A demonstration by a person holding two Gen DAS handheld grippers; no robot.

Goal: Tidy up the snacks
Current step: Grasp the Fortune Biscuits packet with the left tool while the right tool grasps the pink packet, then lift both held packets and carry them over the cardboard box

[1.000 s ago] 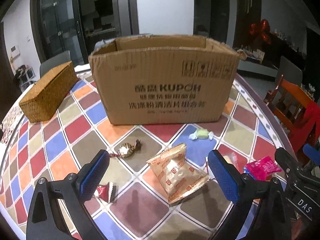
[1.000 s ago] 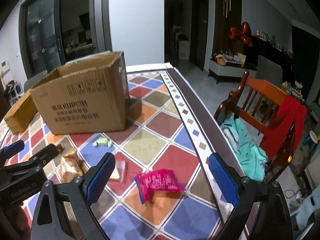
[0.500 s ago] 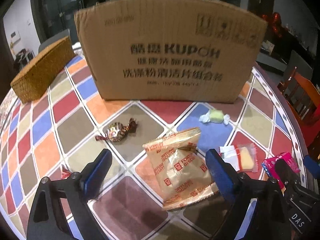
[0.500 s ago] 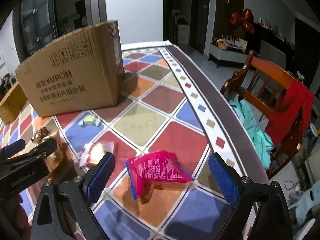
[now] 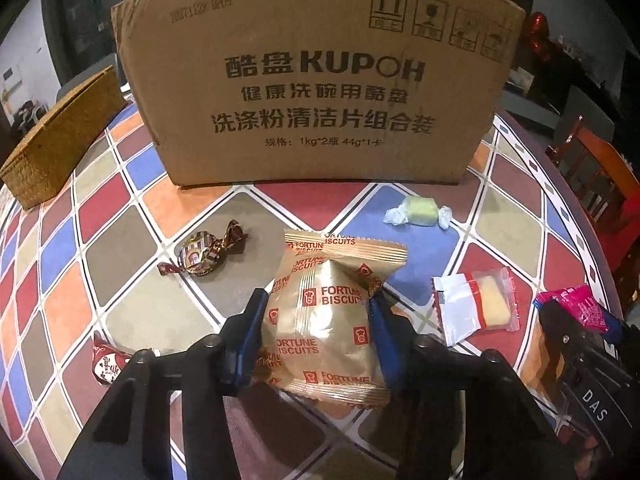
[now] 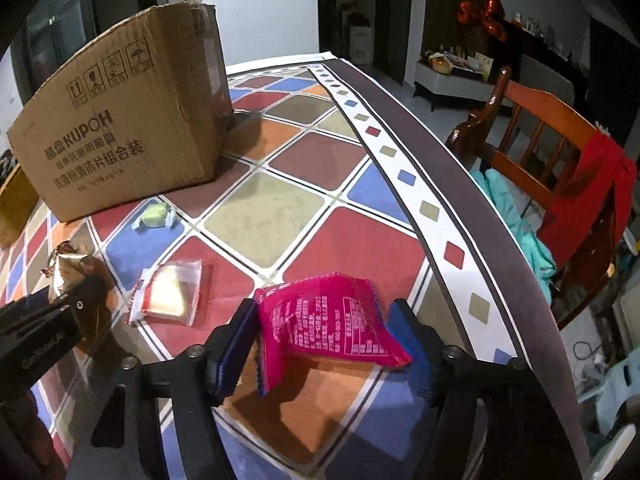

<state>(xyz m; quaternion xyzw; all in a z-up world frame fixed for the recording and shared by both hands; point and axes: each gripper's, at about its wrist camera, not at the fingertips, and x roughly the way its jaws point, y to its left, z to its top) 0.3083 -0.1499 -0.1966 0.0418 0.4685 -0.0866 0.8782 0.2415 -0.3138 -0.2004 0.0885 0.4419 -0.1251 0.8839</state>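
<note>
We see one cardboard box (image 5: pixel 320 76) on the table (image 6: pixel 264 216), one woven basket (image 5: pixel 60 140) to its left, and six loose snacks (three packets, three wrapped sweets). The gold biscuit packet (image 5: pixel 324 320) now sits between the closing pads of the left hand-held gripper (image 5: pixel 316 336), which touch its sides; a second ago they stood wide apart. The right hand-held gripper (image 6: pixel 320 344) likewise closes on the pink packet (image 6: pixel 332 324), both lower than before.
</note>
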